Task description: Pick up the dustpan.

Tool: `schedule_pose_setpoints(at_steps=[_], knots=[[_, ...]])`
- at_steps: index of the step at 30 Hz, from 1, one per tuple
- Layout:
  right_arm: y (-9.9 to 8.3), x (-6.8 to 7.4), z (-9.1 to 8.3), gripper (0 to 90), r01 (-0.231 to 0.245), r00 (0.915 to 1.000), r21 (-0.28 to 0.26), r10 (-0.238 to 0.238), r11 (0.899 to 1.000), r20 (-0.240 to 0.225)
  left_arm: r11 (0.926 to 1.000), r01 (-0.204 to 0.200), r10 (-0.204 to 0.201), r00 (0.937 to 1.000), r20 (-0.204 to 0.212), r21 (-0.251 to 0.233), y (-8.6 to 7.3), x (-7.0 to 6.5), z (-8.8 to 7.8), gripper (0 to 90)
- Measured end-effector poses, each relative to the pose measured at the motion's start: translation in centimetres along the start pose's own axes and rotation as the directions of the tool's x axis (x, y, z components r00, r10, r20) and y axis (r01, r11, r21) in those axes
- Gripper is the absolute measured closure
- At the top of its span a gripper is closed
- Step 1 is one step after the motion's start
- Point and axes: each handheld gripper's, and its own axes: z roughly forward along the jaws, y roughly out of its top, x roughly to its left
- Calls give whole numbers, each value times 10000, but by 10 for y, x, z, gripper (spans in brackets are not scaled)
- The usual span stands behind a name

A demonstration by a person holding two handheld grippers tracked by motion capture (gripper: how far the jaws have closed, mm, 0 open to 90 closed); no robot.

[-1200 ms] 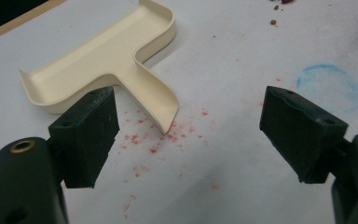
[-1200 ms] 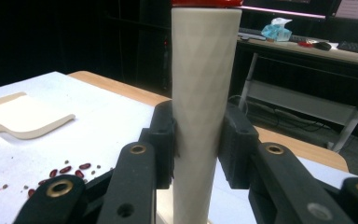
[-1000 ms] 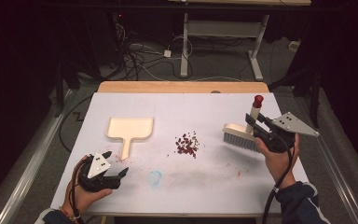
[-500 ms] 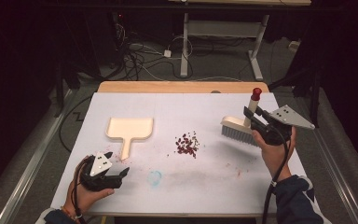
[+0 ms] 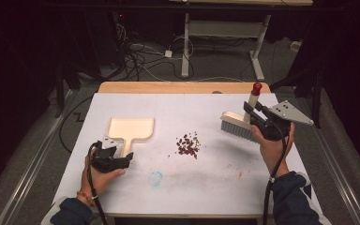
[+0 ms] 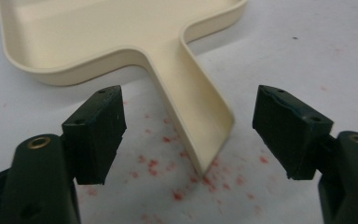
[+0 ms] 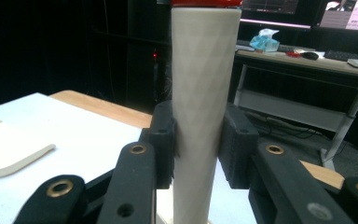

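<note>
A cream dustpan lies flat on the white table, handle toward me. My left gripper sits low at the handle's tip. In the left gripper view the handle end lies between the jaws of the left gripper. The jaws have just been closing but stand clear of it on both sides. My right gripper is shut on the white, red-capped handle of a brush, held upright at the right. A small pile of dark red crumbs lies between dustpan and brush.
The white sheet covers the table, with a wooden strip along the far edge. A faint blue smudge and reddish stains mark the sheet. Beyond the table are floor cables and a desk frame.
My left gripper has slid forward to the dustpan handle's end and its jaws have narrowed a little. The right gripper and brush have hardly shifted.
</note>
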Motion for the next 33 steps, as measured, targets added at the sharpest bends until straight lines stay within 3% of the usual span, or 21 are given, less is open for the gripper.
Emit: schedule_pose_setpoints(at_steps=[2,8,13,19,23,33], knots=[[1,1,1,702,-205,9998,-24,205,9998,20,9996,245,-244,9997,-82,117,5,1,7,263],[2,3,1,702,-168,9999,-74,168,9998,15,9945,889,-870,9956,-360,551,17,4,24,322],[4,4,-2,702,-199,9998,-128,199,9997,-30,9887,1427,-1389,9874,-754,469,25,5,33,394],[5,6,-4,702,-225,9997,-130,224,9997,-103,9881,1486,-1440,9844,-1012,396,27,5,35,556],[3,7,-5,702,-245,9996,-61,244,9997,-140,9896,1401,-1365,9865,-908,342,26,6,35,633],[-1,6,-7,702,-198,9996,55,199,9998,-216,9933,981,-939,9932,-689,604,30,11,33,639]])
